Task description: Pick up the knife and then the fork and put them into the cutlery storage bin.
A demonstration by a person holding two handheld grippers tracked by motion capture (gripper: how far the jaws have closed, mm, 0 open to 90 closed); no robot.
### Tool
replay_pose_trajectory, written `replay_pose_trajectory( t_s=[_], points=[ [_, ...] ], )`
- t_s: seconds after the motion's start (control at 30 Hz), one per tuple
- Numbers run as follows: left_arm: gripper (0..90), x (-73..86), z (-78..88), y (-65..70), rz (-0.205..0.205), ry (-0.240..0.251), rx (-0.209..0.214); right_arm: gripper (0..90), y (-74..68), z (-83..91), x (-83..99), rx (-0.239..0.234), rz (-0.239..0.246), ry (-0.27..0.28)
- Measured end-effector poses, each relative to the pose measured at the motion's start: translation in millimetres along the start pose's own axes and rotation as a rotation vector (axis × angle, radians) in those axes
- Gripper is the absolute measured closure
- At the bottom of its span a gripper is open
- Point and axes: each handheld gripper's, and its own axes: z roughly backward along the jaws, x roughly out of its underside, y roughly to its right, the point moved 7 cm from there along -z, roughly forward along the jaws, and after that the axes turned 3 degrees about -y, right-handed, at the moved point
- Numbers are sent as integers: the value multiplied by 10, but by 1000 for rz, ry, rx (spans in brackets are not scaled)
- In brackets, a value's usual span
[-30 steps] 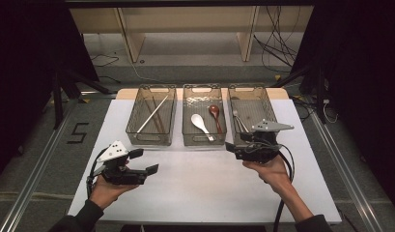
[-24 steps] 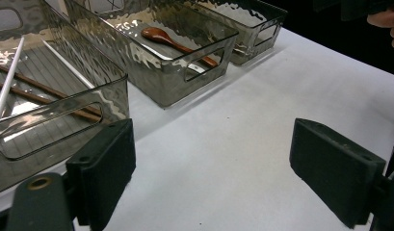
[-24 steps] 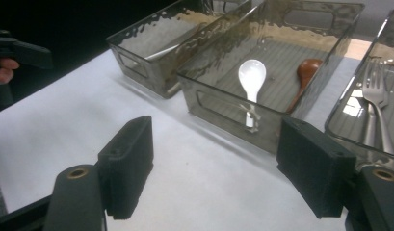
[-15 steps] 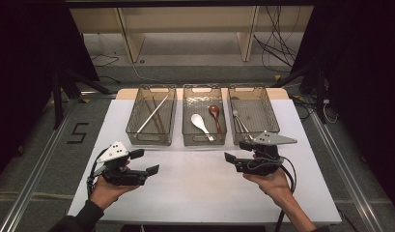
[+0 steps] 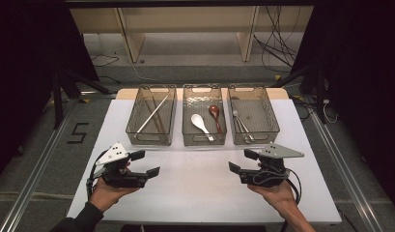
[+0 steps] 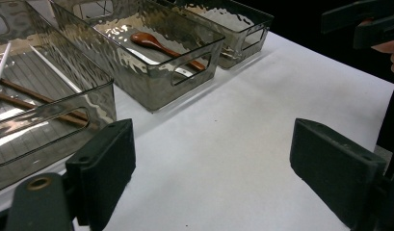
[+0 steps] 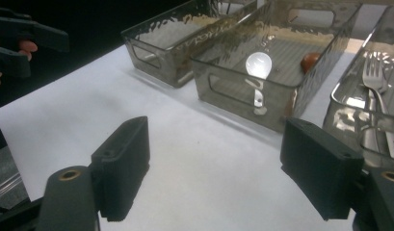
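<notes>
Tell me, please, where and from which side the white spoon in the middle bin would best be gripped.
Probably by its handle, from straight above. The white spoon lies flat on the floor of the middle bin beside the brown spoon, its bowl toward the far end, its handle angled toward the near right corner. The walls block any sideways approach. The right gripper, open, looks better placed; close its jaws across the narrow handle.
</notes>
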Motion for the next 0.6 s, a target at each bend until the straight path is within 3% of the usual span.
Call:
replay_pose_trajectory(
  t_s=[0.2, 0.6],
  points=[
    [157, 10, 11, 36, -1, 0, 7, 256, -9, 21, 93, 22, 16, -15],
    [157, 47, 28, 70, 1, -3, 14, 244, 0, 64, 184, 33, 2, -28]
  ],
)
